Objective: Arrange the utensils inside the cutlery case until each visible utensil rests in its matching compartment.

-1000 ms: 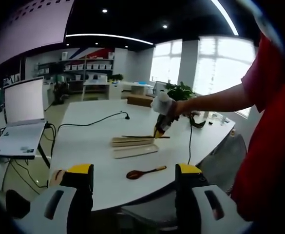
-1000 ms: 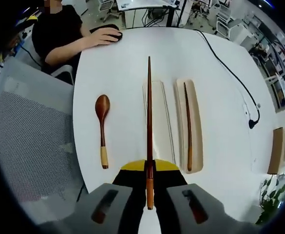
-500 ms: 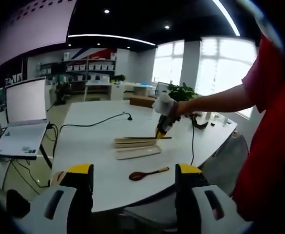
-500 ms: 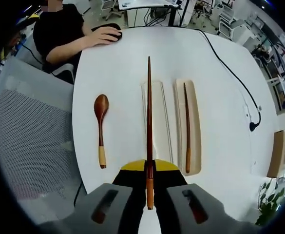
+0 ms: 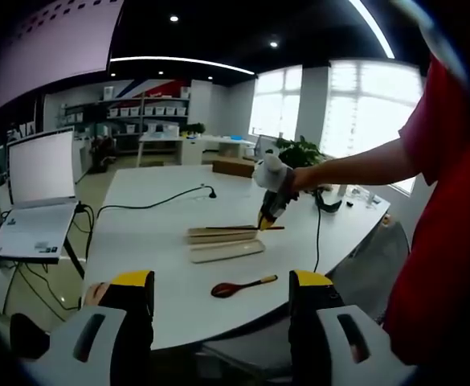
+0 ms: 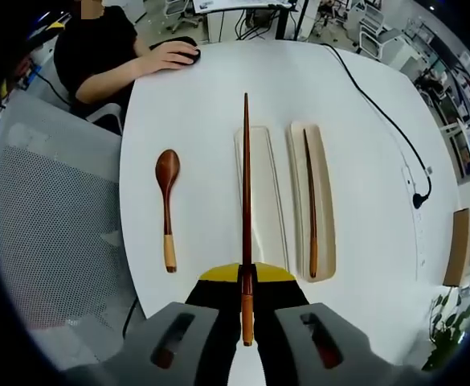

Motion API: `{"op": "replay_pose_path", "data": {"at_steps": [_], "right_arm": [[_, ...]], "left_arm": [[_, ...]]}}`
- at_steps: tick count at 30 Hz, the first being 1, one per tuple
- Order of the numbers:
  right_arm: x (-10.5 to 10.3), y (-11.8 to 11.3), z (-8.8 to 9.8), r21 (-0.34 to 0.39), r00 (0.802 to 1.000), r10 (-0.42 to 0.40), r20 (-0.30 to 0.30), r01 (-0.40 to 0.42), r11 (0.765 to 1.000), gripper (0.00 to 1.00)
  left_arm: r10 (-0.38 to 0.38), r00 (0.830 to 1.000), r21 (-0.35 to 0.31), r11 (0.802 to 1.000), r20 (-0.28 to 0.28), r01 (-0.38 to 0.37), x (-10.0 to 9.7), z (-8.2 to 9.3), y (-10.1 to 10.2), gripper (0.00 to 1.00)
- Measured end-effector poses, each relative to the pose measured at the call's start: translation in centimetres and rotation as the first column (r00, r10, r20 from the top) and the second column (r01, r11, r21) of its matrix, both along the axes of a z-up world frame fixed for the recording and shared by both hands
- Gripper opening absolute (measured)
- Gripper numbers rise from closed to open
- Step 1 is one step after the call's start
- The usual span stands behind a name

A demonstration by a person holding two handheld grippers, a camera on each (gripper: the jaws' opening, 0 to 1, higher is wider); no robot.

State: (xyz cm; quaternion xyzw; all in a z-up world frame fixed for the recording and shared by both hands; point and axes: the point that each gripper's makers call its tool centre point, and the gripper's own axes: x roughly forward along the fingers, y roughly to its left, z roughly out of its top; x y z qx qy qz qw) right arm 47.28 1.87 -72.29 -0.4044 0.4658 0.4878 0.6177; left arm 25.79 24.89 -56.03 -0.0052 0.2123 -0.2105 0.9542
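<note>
Right claw is clamped on a chopstick, jaws together around its lighter handle end; the stick runs straight away from me, hanging above the clear lid that lies on the white table. Just beside the lid sits the case, a pale wooden tray, and a second chopstick lies lengthwise inside it. On the other side of the lid, apart from it, a wooden spoon rests on the bare tabletop, bowl pointing away from me. Past the table's far edge a person in black has a hand on a dark mouse. A black cable trails across the table beyond the case.

From my left claw, whose jaws stand apart with nothing between them, I see the same table at a distance: the right claw held low over the case, the spoon nearer to me on the tabletop, and a laptop off to one side.
</note>
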Motion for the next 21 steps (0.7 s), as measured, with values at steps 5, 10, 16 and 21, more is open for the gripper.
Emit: {"op": "replay_pose_path", "data": {"at_steps": [5,10,16,21], "right_arm": [[-0.57,0.2,-0.09,-0.001,1.0,0.001,-0.004,-0.001,1.0,0.0],[-0.95,0.43,-0.33,0.002,1.0,0.003,-0.01,-0.003,1.0,0.0],[-1.04,0.22,-0.53,0.0,1.0,0.0,-0.015,0.0,1.0,0.0],[-0.98,-0.08,-0.47,-0.002,1.0,-0.004,-0.013,0.004,1.0,0.0]], "left_arm": [[0.004,1.0,-0.001,1.0,0.0,-0.004,-0.15,-0.01,0.11,0.7],[0.007,1.0,-0.001,1.0,-0.001,-0.007,-0.3,-0.05,0.21,0.7],[0.014,1.0,-0.004,1.0,0.0,-0.014,-0.34,-0.07,0.29,0.7],[0.014,1.0,-0.01,1.0,0.001,-0.014,-0.36,-0.22,0.07,0.7]]}}
